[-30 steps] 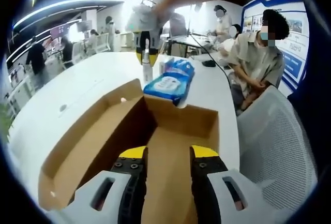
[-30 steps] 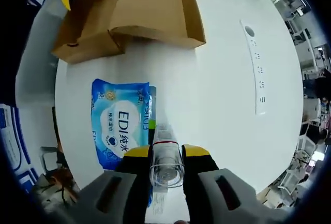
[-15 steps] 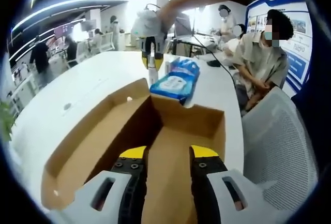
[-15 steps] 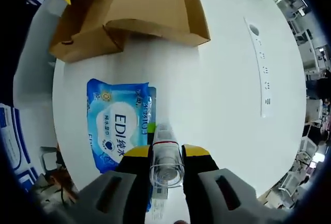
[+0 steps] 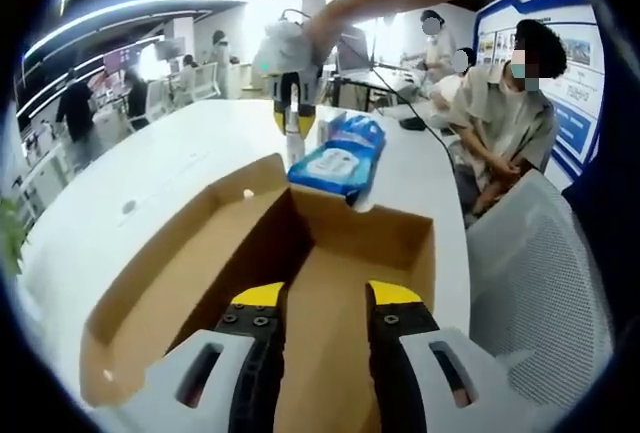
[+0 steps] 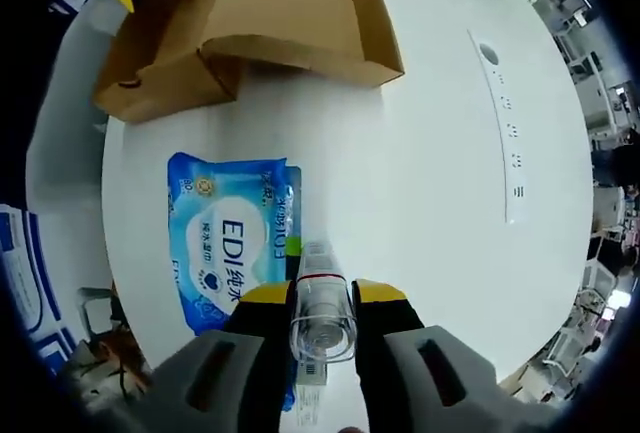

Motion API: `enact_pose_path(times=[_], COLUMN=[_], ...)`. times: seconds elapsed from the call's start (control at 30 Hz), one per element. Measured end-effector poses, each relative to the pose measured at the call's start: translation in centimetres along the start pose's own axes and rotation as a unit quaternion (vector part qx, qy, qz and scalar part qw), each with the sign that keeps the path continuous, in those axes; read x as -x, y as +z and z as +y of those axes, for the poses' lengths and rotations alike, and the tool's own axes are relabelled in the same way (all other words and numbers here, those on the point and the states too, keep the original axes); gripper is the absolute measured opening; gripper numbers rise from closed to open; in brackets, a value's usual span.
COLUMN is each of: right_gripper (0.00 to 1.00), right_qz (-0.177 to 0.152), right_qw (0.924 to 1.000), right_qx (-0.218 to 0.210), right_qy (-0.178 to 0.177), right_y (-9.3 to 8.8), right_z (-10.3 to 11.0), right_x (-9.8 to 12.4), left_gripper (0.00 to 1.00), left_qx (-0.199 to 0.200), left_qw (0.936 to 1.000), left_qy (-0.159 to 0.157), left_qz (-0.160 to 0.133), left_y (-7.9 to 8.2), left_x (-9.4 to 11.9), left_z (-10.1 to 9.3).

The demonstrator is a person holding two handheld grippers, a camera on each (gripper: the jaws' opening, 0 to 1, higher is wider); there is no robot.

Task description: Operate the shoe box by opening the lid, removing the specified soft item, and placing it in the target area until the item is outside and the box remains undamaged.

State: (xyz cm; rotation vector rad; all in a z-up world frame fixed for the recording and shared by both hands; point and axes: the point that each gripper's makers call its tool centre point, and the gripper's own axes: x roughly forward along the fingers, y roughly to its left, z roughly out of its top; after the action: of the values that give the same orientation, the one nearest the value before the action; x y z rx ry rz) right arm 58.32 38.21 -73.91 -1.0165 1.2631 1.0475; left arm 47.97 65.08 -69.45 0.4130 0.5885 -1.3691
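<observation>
Nothing has shifted: right gripper (image 6: 322, 293) still clamps the clear bottle (image 6: 322, 311).

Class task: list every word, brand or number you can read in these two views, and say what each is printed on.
"EDI" with Chinese characters beside it: on the blue wipes pack.
Smaller print on that pack: too small to read.
Blue wall poster: lettering too blurred to read.
Clear bottle in the right hand-held gripper: no readable label.

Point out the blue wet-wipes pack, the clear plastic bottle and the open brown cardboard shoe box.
Blue wet-wipes pack (image 6: 232, 241), right gripper view, on its white label.
Clear plastic bottle (image 6: 322, 303), right gripper view, on its body between the tongs.
Open brown cardboard shoe box (image 5: 330, 283), left gripper view, on its inside floor.
</observation>
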Motion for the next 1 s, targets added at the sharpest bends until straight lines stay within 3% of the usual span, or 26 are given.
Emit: enact_pose_path(times=[0.7,1.0], right_gripper=[0.29,0.3], right_qz=[-0.013,-0.033], right_qw=[0.9997,0.9986], right_qx=[-0.02,-0.019], right_qy=[-0.005,-0.036], right_y=[-0.1,0.5], right_z=[0.0,-0.4], right_x=[1.1,4.1], left_gripper=[0.3,0.31], left_qx=[0.0,-0.002], left_qw=[1.0,0.9998], left_qy=[0.0,0.011], left_qz=[-0.008,-0.018], left_y=[0.4,1.2], left_x=[0.0,0.3], left_z=[-0.3,0.1])
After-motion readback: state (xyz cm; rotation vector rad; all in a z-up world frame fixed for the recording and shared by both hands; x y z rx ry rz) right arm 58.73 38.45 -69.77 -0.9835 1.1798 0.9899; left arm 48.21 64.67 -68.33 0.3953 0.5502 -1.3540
